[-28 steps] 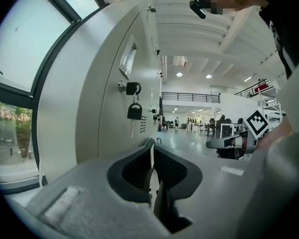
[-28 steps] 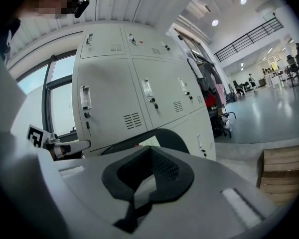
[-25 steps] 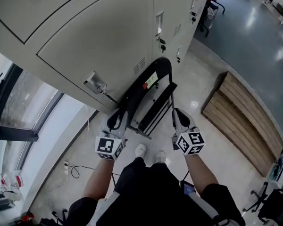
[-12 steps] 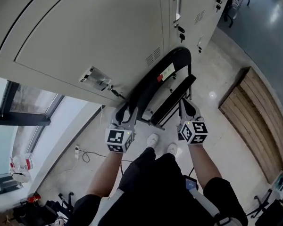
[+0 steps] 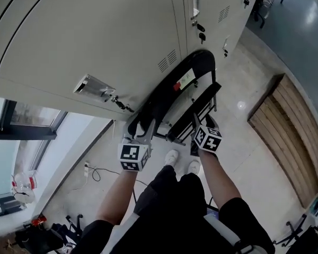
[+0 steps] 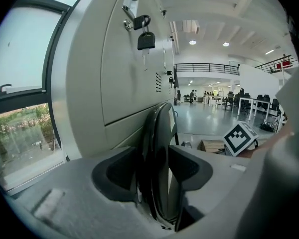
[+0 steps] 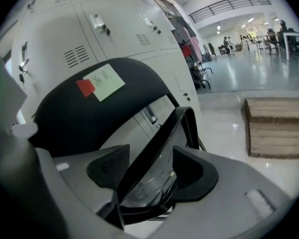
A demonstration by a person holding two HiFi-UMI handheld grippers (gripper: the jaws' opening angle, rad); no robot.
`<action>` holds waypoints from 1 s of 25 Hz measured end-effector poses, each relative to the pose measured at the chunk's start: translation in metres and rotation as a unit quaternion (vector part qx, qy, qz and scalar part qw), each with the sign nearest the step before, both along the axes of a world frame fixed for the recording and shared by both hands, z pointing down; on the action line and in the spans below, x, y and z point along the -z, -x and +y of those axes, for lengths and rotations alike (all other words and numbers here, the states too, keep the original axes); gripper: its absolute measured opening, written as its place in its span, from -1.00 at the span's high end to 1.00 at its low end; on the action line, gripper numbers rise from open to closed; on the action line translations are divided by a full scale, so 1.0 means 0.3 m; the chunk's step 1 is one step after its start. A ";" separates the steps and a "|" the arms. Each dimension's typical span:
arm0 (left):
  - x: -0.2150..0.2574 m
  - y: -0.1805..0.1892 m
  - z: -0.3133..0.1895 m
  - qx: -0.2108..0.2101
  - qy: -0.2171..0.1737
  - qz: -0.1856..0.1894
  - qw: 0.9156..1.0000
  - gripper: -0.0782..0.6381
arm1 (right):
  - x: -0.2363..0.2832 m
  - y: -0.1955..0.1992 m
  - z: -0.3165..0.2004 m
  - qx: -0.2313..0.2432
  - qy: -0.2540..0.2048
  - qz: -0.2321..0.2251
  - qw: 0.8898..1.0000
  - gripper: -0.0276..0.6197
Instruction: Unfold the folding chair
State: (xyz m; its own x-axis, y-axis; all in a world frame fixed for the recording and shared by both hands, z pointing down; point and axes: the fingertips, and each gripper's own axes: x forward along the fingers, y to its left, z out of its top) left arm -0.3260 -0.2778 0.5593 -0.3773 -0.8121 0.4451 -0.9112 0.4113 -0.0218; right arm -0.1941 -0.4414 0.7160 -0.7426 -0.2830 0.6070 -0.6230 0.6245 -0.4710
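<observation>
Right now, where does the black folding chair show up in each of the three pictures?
Head view: the folding chair is in the centre, standing against the grey lockers.
Left gripper view: bottom centre, seen edge-on.
Right gripper view: its backrest fills the left centre, and the seat edge slants below.
Shared landmark: the grey lockers right behind it in all three views.

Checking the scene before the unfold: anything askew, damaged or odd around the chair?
Nothing stands out. The folded chair leans against the lockers, with no visible damage. A loose cable trails on the floor to the person's left, away from the chair.
</observation>
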 end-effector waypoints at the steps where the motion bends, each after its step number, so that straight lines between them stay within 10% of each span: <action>1: -0.006 -0.002 -0.008 0.001 0.005 0.003 1.000 0.19 | -0.026 0.001 0.002 -0.014 0.019 0.006 1.000 0.06; 9: -0.020 0.006 -0.025 0.013 0.016 0.002 1.000 0.19 | -0.131 0.044 0.033 -0.066 0.047 0.039 0.996 -0.07; 25: 0.018 -0.221 -0.144 -0.158 0.014 0.002 0.987 0.20 | -0.218 -0.027 0.077 -0.105 0.104 0.048 0.988 -0.18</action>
